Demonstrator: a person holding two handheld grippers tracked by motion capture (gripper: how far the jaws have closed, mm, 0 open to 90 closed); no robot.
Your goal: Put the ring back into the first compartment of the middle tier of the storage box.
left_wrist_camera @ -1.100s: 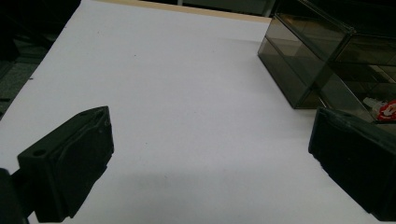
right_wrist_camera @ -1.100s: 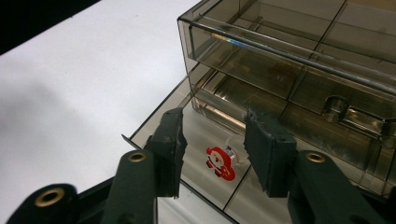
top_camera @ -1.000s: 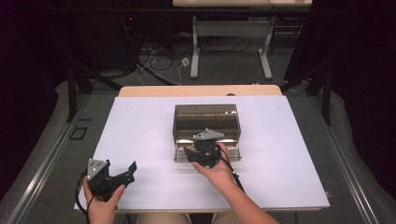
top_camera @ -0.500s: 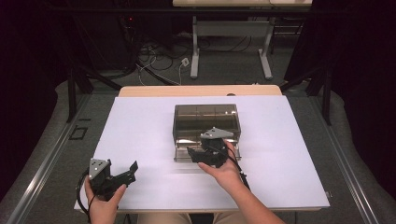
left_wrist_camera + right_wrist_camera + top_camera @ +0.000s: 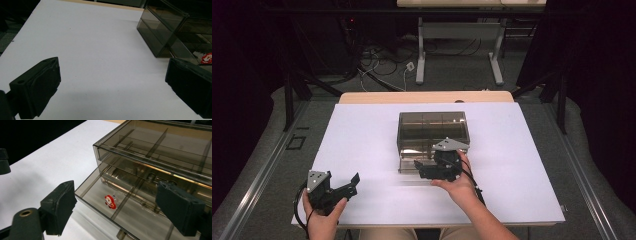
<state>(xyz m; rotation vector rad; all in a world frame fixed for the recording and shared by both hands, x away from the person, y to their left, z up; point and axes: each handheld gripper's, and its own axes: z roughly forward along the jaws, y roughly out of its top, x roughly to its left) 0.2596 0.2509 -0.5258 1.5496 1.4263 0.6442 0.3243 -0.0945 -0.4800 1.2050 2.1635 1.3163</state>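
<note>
L gripper (image 5: 343, 188) sits at the table's (image 5: 362, 135) near-left corner, jaws apart, nothing btwn them, hand low & angled toward the smoky drawer box (image 5: 433, 131) mid-table. Small red-white figure (image 5: 110, 202) lies in the pulled-out lower drawer (image 5: 100, 195), near its front-left compartment. R gripper (image 5: 435, 169) hovers just over the drawer front, jaws just been opening, nothing btwn them. Judgement: item looks dropped in; next, back off clear of the divider, then push the drawer shut squarely by its knob (image 5: 121, 234), w/o tilting the box.
</note>
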